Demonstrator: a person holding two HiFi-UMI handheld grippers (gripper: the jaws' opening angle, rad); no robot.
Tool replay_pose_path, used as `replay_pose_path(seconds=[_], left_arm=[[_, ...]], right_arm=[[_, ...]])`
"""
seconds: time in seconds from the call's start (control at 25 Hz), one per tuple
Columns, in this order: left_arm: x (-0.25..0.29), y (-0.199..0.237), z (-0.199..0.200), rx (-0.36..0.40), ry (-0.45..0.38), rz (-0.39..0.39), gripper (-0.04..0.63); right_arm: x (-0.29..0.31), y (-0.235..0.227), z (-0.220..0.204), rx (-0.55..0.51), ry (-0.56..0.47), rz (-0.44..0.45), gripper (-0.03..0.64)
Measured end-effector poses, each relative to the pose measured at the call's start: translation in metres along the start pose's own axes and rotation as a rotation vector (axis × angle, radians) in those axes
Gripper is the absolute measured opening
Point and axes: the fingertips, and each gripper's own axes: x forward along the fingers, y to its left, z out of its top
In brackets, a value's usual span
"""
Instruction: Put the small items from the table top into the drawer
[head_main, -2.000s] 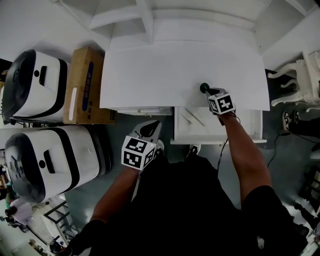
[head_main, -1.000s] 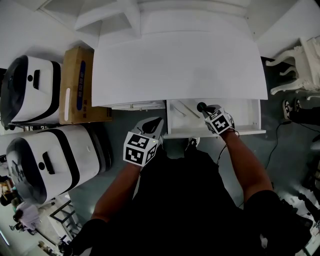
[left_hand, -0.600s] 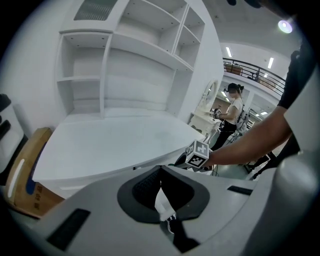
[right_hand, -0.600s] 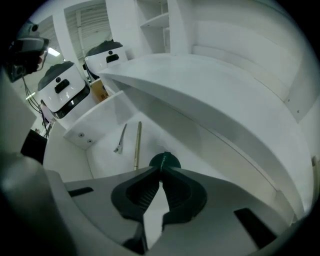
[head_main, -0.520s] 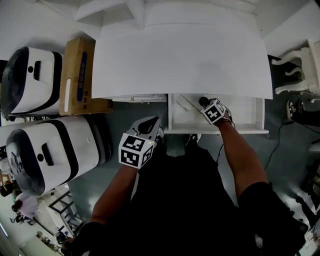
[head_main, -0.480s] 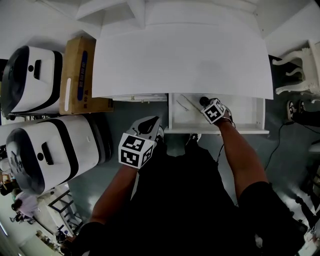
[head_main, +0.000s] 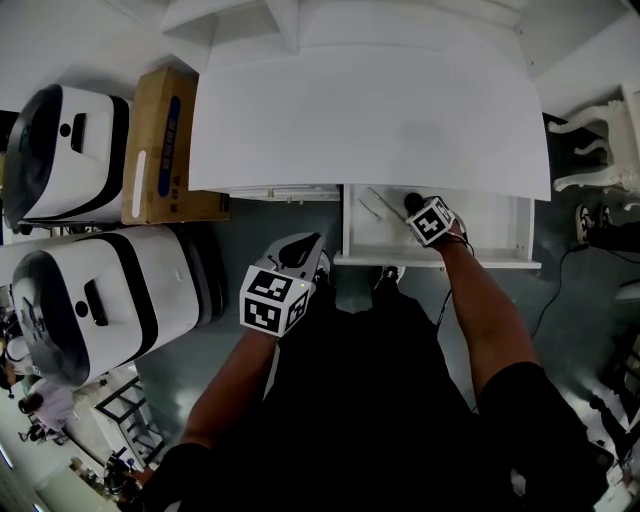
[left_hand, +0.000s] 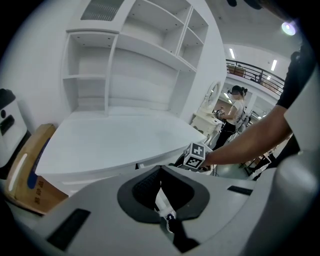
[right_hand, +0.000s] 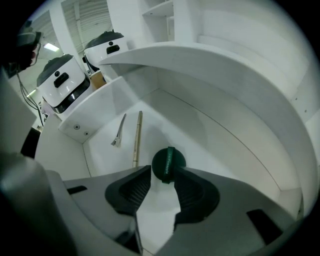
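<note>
Nearest the person's body, the left hand-held gripper (head_main: 308, 250) hangs in front of the tabletop's front edge, well clear of the drawer. In the left gripper view (left_hand: 161, 168) its jaws meet at the tips with nothing between them.

Beyond it, the drawer (head_main: 440, 262) stands pulled out from under the right half of the tabletop's front edge. The right hand-held gripper (head_main: 420, 210) points steeply down into it, about midway along the drawer's width and close to where the drawer goes under the tabletop. Its jaws (right_hand: 162, 175) have just been opening and now stand wide apart. A dark green round thing (right_hand: 168, 162) with a lighter green band sits on the drawer floor right at their tips, half between them, and the pads do not press on it. From the head view it shows as a dark knob (head_main: 412, 201) just beyond the marker cube.

Farther toward the drawer's left wall (right_hand: 75, 125) lie a thin pale stick (right_hand: 137, 145) and, beside it, a small metal hair clip (right_hand: 118, 131). They lie close together but apart from the green thing.

The white tabletop (head_main: 370, 120) above is bare. Behind its back edge rise white shelves (left_hand: 135, 50). On the floor beside its left edge stands a cardboard box (head_main: 165, 150), with two white-and-black machines (head_main: 60, 150) farther left.
</note>
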Motion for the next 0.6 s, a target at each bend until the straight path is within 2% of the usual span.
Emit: replay_pose_path(seconds=[0.6], left_arm=[[0.001, 0.01, 0.013, 0.087, -0.018, -0.112, 0.009]], right_arm=[[-0.051, 0.0, 0.013, 0.082, -0.087, -0.101, 0.14]])
